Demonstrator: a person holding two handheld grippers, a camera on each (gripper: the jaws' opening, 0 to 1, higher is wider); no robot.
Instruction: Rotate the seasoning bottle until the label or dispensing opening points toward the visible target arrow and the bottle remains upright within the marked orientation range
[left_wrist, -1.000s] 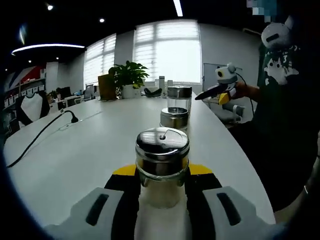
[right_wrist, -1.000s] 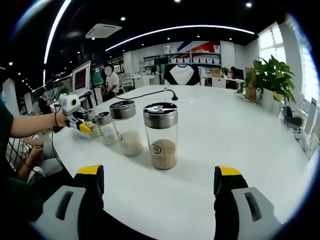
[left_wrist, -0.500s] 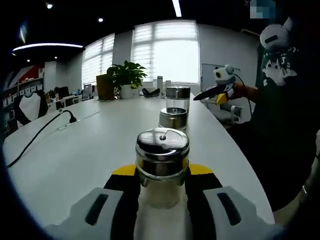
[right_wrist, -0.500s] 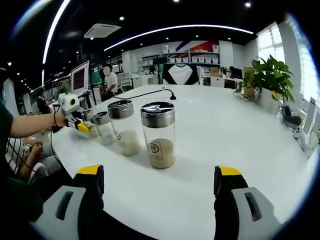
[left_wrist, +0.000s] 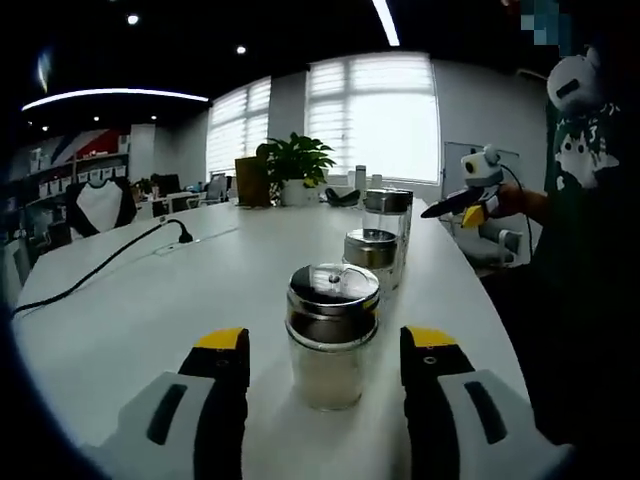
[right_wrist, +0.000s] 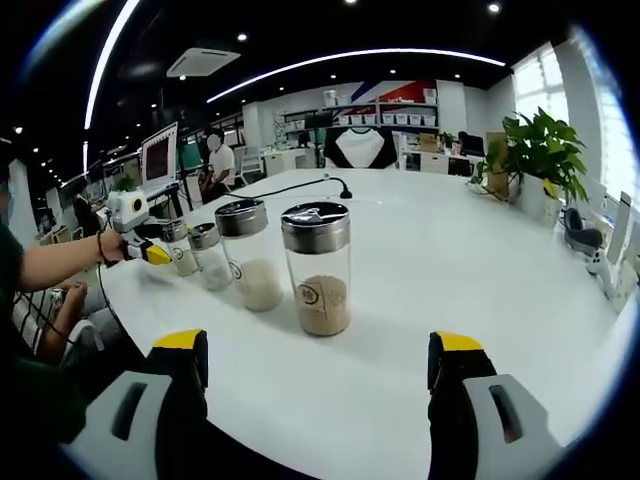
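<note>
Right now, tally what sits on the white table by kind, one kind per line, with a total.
Seasoning bottles with metal lids: 3, the nearest holding brown granules, the next white ones, the last by the left gripper
Potted plants: 1
Black power cables: 1
Total: 5

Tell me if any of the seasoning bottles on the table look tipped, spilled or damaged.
Nothing stands out. The nearest seasoning bottle stands upright between the left gripper's open jaws, lid on, on a clean white table.

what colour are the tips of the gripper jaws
Yellow tips on black jaws, clearest on the left gripper in the left gripper view.
</note>
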